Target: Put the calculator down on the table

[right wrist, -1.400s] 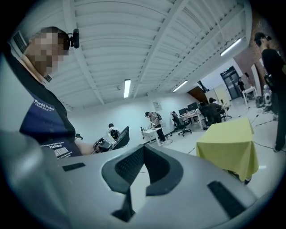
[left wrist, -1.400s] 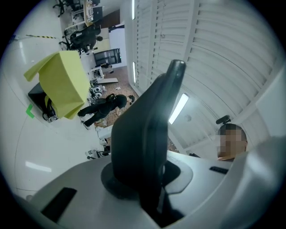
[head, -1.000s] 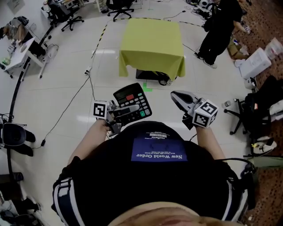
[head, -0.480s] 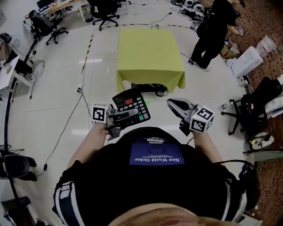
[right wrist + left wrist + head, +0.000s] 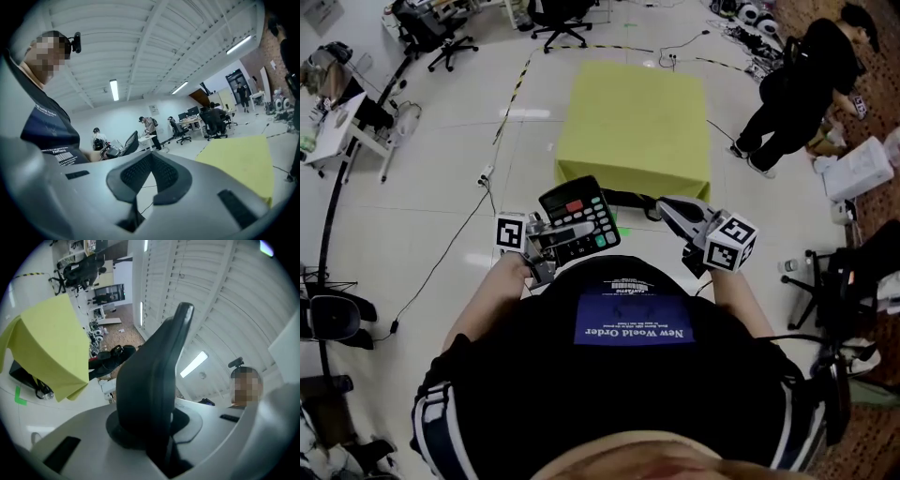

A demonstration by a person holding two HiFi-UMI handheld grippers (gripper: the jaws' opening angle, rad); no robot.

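Yellow-green cloth covers the counter (image 5: 633, 117), its top bare, and the calculator (image 5: 579, 217) is not on it yet. It hangs in the air in front of the person's chest, short of the counter's near edge. The left gripper (image 5: 567, 234) has its fingers clamped on the calculator's near part, and in the left gripper view the black body (image 5: 154, 394) rises edge-on from between them. The right gripper (image 5: 675, 211) holds nothing, with its fingers closed tip to tip. The calculator lies face-up toward the head camera. Its display end points away toward the counter, and its long axis runs from the person out to the near edge, slanted a little to the left. The step in hand is the carry, and doing it well probably means bringing the calculator well in from the near edge, since the cloth drapes over the sides and would give no support there. It should then be lowered level until its back rests on the cloth, and only then should the fingers let go — a tilted, early release could make it tip or slide. The right gripper should stay off to its own side.
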